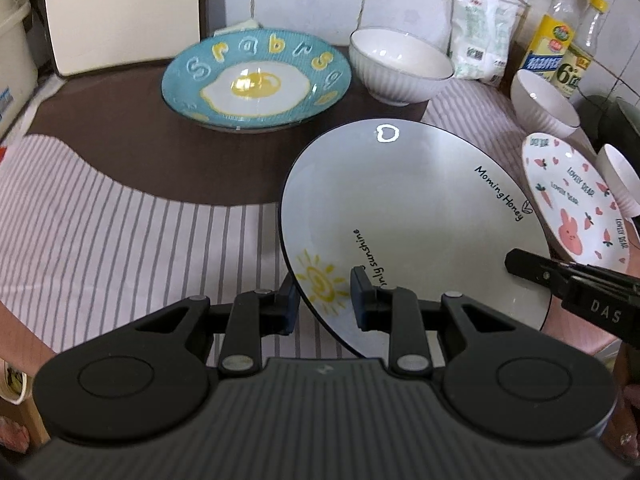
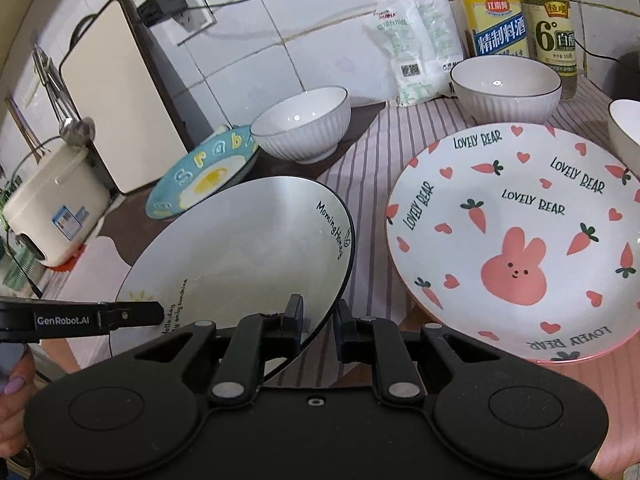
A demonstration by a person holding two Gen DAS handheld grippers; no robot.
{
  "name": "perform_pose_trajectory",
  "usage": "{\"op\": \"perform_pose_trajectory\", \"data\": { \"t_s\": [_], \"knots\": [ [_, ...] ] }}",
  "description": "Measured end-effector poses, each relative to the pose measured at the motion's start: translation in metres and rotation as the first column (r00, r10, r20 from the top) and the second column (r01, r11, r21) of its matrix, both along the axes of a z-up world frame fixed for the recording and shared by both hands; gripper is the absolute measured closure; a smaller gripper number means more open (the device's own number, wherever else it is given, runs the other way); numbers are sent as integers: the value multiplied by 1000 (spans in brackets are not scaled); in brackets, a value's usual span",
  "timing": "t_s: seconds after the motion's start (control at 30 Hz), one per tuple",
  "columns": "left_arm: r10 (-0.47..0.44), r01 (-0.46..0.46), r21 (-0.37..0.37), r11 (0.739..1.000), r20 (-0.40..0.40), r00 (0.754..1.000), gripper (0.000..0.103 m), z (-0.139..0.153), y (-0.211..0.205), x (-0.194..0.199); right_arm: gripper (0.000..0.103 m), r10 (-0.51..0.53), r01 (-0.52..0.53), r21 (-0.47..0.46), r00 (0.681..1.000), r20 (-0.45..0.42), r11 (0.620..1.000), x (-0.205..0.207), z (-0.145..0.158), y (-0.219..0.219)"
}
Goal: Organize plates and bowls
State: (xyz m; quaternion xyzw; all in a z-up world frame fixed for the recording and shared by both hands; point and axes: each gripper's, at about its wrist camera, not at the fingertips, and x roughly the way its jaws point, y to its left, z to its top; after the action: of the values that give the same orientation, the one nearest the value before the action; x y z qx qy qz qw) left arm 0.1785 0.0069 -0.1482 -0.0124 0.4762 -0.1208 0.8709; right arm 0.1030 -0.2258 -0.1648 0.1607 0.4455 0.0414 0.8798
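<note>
The round white ceramic plate with a yellow sun drawing hangs tilted above the striped cloth; the left gripper and right gripper each pinch its rim; uneven pulling by the 2 could twist it loose onto the pink rabbit-print plate.

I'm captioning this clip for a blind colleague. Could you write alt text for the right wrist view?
Both hand-held grippers, right and left, clamp opposite rims of a white sun-print plate tilted above a striped tablecloth. Beside it lies a pink rabbit plate; behind are a blue fried-egg plate and white ribbed bowls.
</note>
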Motion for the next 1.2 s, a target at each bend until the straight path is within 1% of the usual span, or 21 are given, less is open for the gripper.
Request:
{"op": "perform_pose_trajectory", "data": {
  "t_s": [0.07,0.1,0.23,0.33,0.47,0.53,0.57,0.6,0.63,0.7,0.83,0.9,1.03,1.17,1.2],
  "knots": [
    [-6,6,18,1000,-25,1000,78,-4,-3,2,83,1,-1,-20,1000,-1,1000,1,-4,2],
    [-3,3,20,1000,-25,1000,78,-4,-4,1,83,0,0,-25,1000,9,1000,0,-5,2],
    [12,-11,17,1000,-45,999,78,-5,-4,2,83,-4,4,-13,1000,12,1000,-1,-7,-1],
    [39,-39,5,999,-78,996,78,-9,-2,4,83,11,-10,-49,1000,16,999,-2,-6,4],
    [46,-44,26,999,-70,996,78,-8,-4,2,82,21,-19,-95,1000,17,995,-4,-3,9],
    [46,-43,53,998,-69,997,77,-7,-7,-1,72,40,-35,-150,999,25,988,-10,1,13],
    [38,-34,74,997,-64,997,77,-5,-11,-3,65,53,-46,-183,998,32,982,-15,4,16],
    [28,-23,92,996,-60,998,77,-4,-13,-6,65,68,-58,-192,997,47,980,-20,8,16],
    [17,-11,109,994,-56,998,76,-3,-16,-10,64,84,-71,-188,995,62,980,-28,12,15],
    [7,0,118,993,-58,998,75,0,-19,-17,55,86,-72,-171,993,78,983,-40,20,10],
    [-24,31,121,992,-59,998,73,11,-25,-34,54,70,-49,-176,991,110,983,-65,36,-9],
    [-48,54,124,991,-47,998,72,19,-30,-42,51,55,-31,-187,991,122,982,-73,43,-19],
    [-109,110,112,988,-9,994,71,39,-44,-55,50,8,26,-205,987,160,978,-90,57,-42],
    [-181,176,100,979,42,983,62,60,-66,-62,48,-32,75,-215,979,199,974,-103,68,-65],
    [-195,190,93,977,50,980,62,63,-71,-62,48,-41,86,-216,978,205,973,-104,69,-69]
  ]
}}
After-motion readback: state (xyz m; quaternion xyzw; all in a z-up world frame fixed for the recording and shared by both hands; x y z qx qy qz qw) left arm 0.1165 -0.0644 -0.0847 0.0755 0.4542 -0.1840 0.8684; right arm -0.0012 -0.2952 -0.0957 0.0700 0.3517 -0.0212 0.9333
